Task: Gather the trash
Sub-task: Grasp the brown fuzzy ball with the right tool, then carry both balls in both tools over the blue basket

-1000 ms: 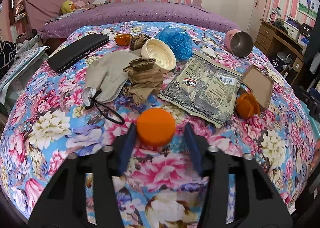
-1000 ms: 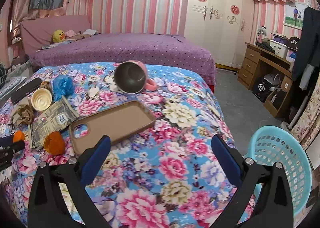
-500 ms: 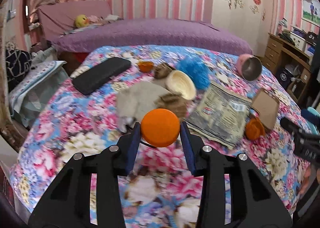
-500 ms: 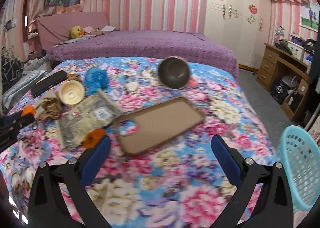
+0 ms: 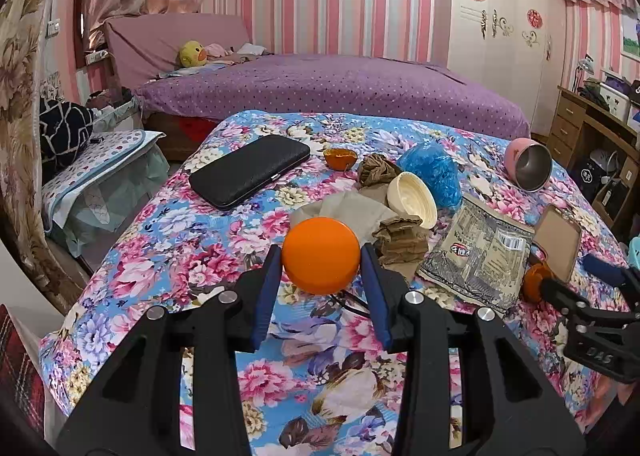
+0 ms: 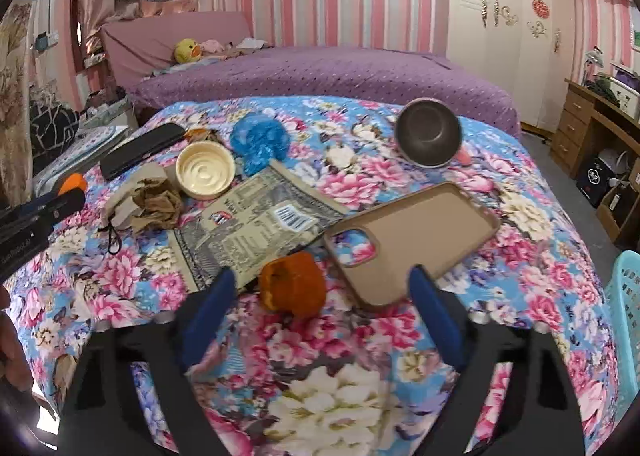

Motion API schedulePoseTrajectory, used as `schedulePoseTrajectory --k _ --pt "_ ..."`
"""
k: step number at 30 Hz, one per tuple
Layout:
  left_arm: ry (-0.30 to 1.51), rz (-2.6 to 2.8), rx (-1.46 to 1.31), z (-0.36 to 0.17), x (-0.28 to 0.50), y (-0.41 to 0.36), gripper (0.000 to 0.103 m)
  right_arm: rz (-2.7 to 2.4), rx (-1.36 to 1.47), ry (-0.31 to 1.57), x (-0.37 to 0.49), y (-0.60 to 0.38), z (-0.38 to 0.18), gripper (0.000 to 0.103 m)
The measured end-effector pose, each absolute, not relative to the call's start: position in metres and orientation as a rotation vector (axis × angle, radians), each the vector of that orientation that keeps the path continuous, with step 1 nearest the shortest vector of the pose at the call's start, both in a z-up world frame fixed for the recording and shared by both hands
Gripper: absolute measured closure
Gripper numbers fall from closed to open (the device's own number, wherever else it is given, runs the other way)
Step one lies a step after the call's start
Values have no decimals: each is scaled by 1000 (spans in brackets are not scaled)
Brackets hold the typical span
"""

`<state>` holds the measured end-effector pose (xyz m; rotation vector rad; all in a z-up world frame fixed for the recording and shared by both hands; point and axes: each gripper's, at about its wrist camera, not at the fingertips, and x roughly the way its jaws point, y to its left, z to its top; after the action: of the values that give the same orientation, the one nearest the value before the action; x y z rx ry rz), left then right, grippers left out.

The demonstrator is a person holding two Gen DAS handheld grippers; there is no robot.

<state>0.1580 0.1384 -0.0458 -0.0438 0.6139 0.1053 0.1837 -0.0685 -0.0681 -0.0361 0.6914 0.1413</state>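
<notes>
On the bed there are three orange peel pieces: one (image 5: 320,255) in the middle, one (image 6: 293,288) low in the right wrist view, one (image 5: 340,158) higher up. One cream bowl (image 5: 412,205), one blue bag (image 5: 430,172), one snack wrapper (image 5: 480,254), one phone case (image 6: 416,238), one pink cup (image 5: 528,163), one black wallet (image 5: 250,170).

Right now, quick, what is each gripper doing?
Left gripper: shut on the orange peel cup.
Right gripper: open, closing around the torn orange peel, not gripping yet.

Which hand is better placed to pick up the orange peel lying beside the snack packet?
Right. The right gripper is closing its fingers around the orange peel, not yet touching it. The left gripper already holds an orange piece.
</notes>
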Motion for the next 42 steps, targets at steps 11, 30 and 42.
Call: schedulePoseTrajectory --k 11,30,42 --pt "612 101 -79 -43 159 137 64 244 -9 803 201 -64 -85 69" --pt "593 83 -57 -35 160 88 64 178 -4 612 174 -138 -43 73" --pt "594 3 -17 -36 158 31 64 92 9 593 168 -193 -41 74"
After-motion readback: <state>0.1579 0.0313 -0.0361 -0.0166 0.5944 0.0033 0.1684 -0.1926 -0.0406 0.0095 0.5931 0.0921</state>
